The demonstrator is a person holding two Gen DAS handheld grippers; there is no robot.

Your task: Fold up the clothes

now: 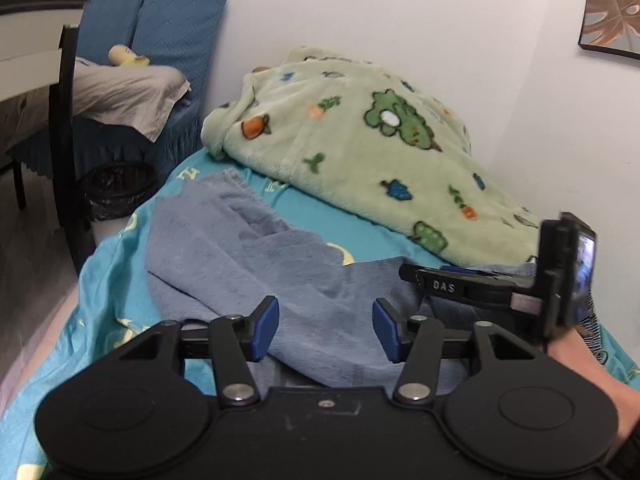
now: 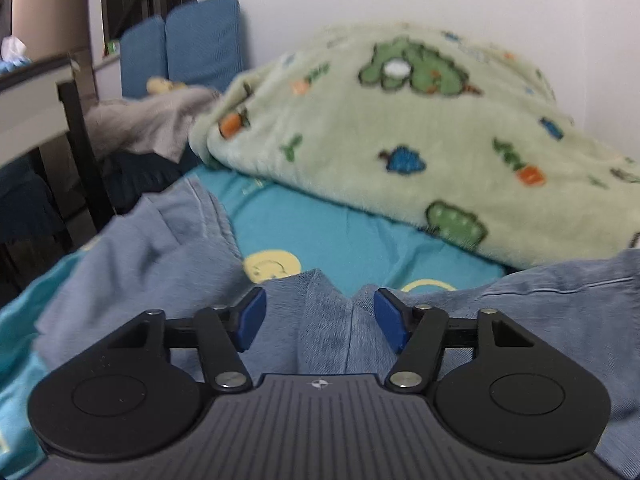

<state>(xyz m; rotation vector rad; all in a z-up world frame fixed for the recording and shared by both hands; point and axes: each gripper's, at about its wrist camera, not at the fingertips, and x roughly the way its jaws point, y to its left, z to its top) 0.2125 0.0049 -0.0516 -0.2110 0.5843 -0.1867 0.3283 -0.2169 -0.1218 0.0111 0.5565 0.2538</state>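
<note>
A blue-grey garment (image 1: 248, 256) lies crumpled on the turquoise bed sheet (image 1: 320, 224); it also shows in the right wrist view (image 2: 132, 264). My left gripper (image 1: 325, 326) is open, low over the garment's near part, holding nothing. My right gripper (image 2: 320, 320) is open just above a raised fold of the garment (image 2: 328, 320), with cloth lying between the spread fingers but not pinched. The right gripper's body (image 1: 560, 276) also shows in the left wrist view at the right, over the garment.
A pale green fleece blanket (image 1: 360, 148) with cartoon prints is heaped along the white wall (image 1: 400, 8). Blue cushions (image 1: 160, 28) and a grey cloth (image 1: 120, 96) lie beyond the bed. A black bin (image 1: 116, 188) and a dark table leg (image 1: 64, 140) stand at the left.
</note>
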